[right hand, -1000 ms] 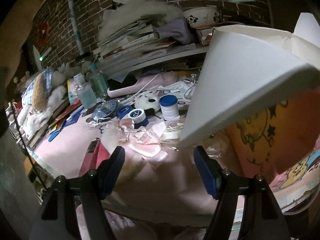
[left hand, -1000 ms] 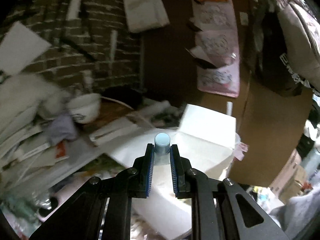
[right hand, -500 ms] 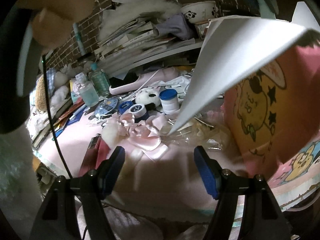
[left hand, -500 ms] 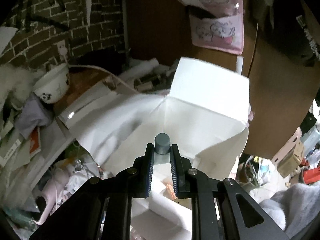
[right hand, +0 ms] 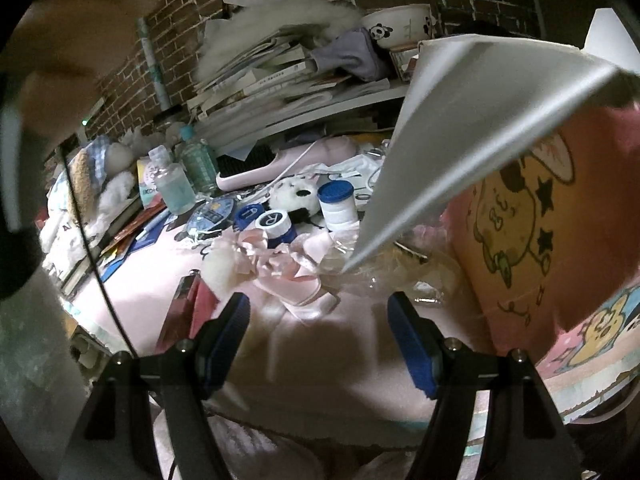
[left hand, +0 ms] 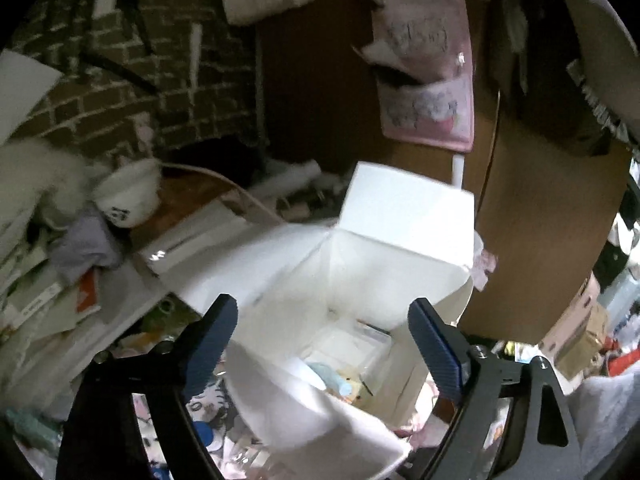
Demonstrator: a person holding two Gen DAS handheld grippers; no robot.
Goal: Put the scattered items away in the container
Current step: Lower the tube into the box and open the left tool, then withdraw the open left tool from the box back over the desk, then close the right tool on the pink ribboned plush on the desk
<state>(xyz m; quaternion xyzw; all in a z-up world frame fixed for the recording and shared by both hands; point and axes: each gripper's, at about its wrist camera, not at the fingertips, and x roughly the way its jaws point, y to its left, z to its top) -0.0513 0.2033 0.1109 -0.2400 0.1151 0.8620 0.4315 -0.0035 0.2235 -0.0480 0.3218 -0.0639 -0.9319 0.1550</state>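
My left gripper [left hand: 322, 330] hangs open over the white cardboard box [left hand: 404, 216], whose flaps stand up. Inside lie a pale blue-capped bottle [left hand: 334, 380] and other small items. My right gripper [right hand: 318, 330] is open and empty above the pink cloth [right hand: 320, 344]. Ahead of it are scattered things: a pink ribbon bow [right hand: 288, 268], a blue-lidded white jar [right hand: 337, 206], a contact lens case [right hand: 272, 224], a clear bottle with blue liquid [right hand: 173, 188] and a red flat box [right hand: 188, 308]. The white box's flap [right hand: 472, 128] fills the right of that view.
A panda bowl [left hand: 128, 196] sits on a cluttered shelf of papers [right hand: 280, 80] against the brick wall. A brown cardboard sheet [left hand: 536, 232] stands right of the box. A pink cartoon-printed container [right hand: 544, 224] is at the right. A green bottle [right hand: 198, 160] and hairbrush [right hand: 256, 168] lie behind.
My left gripper, earlier shut on the blue-capped bottle, moved over the box and opened; the bottle now lies inside. The right gripper stayed open and barely shifted.
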